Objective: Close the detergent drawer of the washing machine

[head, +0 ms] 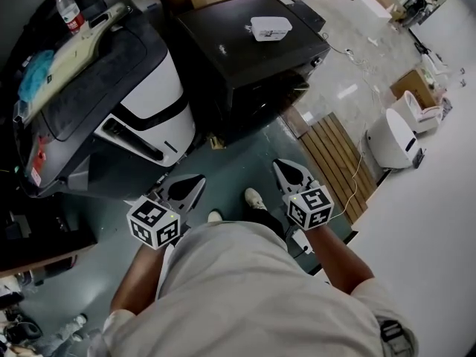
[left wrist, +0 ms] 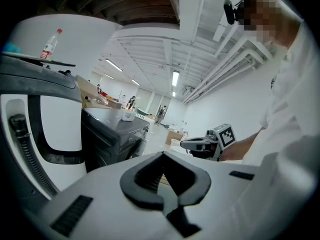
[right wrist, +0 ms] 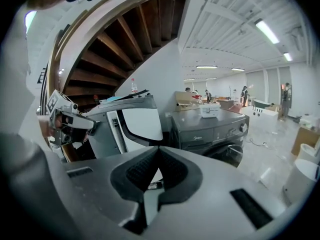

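The dark grey washing machine (head: 245, 58) stands ahead of me, door side facing me; it also shows in the left gripper view (left wrist: 107, 134) and the right gripper view (right wrist: 210, 126). Its top front panel (right wrist: 200, 130) looks flush, with no drawer sticking out. Both grippers hang close to my body, well short of the machine. My left gripper (head: 195, 184) is shut with nothing in it, its tips (left wrist: 161, 154) meeting. My right gripper (head: 285, 168) is also shut and holds nothing, its tips (right wrist: 159, 148) together.
A white box (head: 271, 27) lies on the washer's top. A large white-and-black machine (head: 149, 103) stands to the left, with a water bottle (head: 69, 10) on it. A slatted wooden board (head: 335, 162), a white appliance (head: 394, 140) and a cardboard box (head: 413, 88) are to the right.
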Tool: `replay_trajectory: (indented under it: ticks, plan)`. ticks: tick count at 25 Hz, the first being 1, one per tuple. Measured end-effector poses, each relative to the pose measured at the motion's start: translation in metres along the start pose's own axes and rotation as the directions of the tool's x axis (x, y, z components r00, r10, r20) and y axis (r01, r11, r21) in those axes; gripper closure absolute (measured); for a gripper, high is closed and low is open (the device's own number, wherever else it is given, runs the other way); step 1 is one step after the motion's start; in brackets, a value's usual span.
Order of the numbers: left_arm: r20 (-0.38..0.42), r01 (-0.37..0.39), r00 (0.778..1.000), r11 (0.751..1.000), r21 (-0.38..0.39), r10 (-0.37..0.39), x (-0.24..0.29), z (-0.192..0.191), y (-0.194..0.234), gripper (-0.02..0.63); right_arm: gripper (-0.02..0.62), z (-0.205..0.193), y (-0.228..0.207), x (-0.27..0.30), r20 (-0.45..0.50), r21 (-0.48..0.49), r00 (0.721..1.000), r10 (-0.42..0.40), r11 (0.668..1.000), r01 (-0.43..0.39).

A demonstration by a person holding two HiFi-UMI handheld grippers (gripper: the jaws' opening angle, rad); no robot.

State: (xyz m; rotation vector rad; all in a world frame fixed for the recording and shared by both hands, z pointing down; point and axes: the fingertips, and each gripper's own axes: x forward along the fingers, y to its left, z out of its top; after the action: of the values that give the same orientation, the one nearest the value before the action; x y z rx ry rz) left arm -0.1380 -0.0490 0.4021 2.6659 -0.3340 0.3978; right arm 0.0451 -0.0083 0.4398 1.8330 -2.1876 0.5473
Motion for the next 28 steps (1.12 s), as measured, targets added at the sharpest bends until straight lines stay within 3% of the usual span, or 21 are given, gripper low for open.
replay_trajectory:
  ticks: [10, 28]
  plan:
    - [-0.007, 0.024, 1.0, 1.0, 0.008, -0.024, -0.012, -0.004, -0.006, 0.611, 0.591, 0.004, 0.026, -0.014, 0.03, 0.041, 0.999, 0.029, 0.999, -0.03]
    - [-0.002, 0.004, 1.0, 1.0, -0.003, -0.004, -0.018, -0.01, 0.001, 0.611, 0.591, 0.011, 0.044, -0.01, 0.039, 0.002, 0.997, 0.072, 0.997, -0.073]
